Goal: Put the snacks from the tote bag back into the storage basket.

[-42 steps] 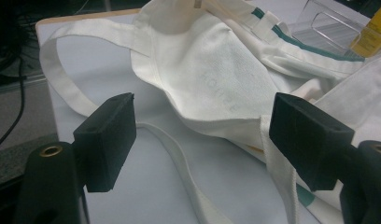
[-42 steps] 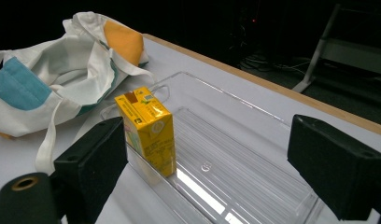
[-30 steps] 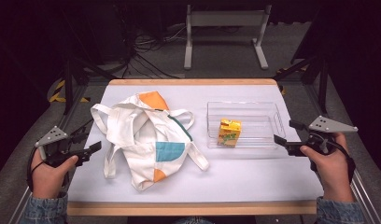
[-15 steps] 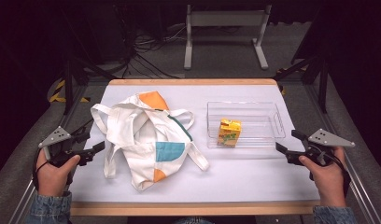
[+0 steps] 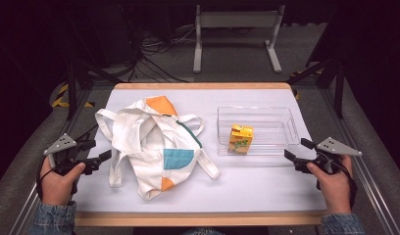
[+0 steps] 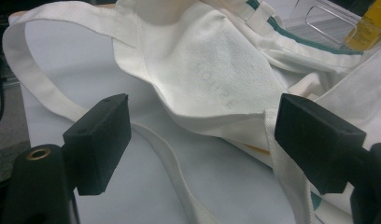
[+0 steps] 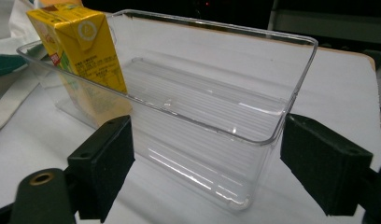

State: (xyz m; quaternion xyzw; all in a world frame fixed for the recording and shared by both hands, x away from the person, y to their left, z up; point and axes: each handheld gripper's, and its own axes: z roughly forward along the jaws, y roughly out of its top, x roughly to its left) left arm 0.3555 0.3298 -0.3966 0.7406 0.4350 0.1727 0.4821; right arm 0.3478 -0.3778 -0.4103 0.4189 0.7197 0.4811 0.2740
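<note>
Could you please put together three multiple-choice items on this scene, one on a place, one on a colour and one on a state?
1. Where does the juice carton stand?
A. inside the clear bin
B. on the tote bag
C. on bare table beside the bin

2. What colour is the carton?
A. blue
B. yellow
C. red

3. How do the jaws of the left gripper stand?
A. shut on a strap
B. shut on nothing
C. open, holding nothing

Answers: 1 A, the carton stands upright at the bin's left end in the high view. 2 B, its faces are yellow with some green. 3 C, the left gripper view shows both pads wide apart, with bag cloth beyond them.
</note>
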